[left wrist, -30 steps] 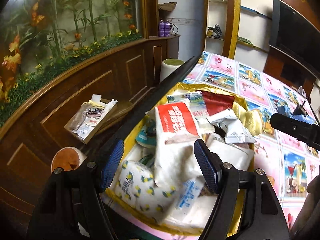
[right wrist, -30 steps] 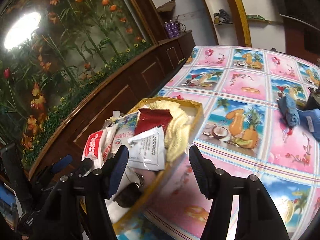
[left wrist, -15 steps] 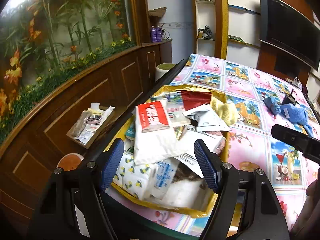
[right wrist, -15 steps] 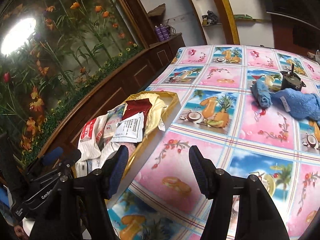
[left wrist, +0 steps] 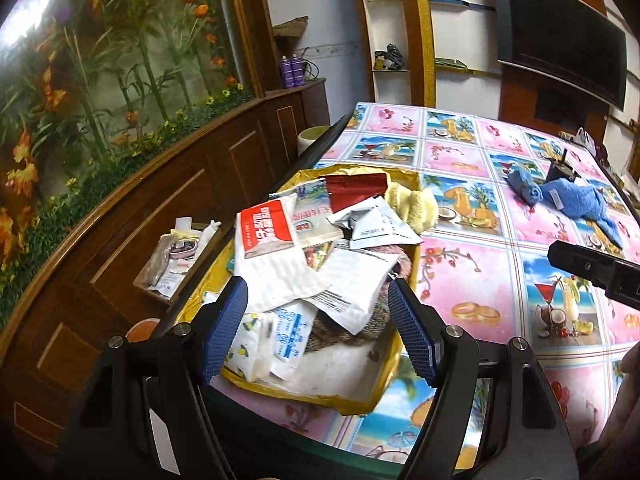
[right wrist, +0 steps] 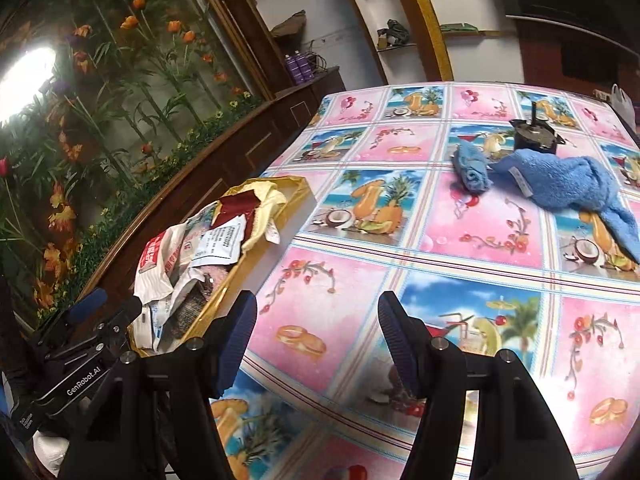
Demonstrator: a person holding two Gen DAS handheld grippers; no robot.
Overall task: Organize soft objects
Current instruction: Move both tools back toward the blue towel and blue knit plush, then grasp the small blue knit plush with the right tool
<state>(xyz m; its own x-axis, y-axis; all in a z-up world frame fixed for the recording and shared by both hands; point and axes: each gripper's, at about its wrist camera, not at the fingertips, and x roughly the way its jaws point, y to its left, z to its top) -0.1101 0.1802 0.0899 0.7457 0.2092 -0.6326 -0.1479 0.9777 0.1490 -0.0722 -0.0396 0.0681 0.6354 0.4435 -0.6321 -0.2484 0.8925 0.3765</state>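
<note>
While both spread empty, left gripper (left wrist: 318,330) farther back from gold box (left wrist: 408,276), right gripper (right wrist: 316,344) swung toward blue towel (right wrist: 560,184)

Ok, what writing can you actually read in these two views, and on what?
"GenRobot.AI": left gripper body, seen from the right wrist.
Red-and-white packet: large white characters, too blurred to read.
White sachets in the gold box: fine print, too small.
Blue towel label: unreadable.

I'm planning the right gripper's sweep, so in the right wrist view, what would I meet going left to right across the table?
Gold box stuffed with packets → small rolled blue cloth → black device → large blue towel → white plastic bag at the far right edge.
</note>
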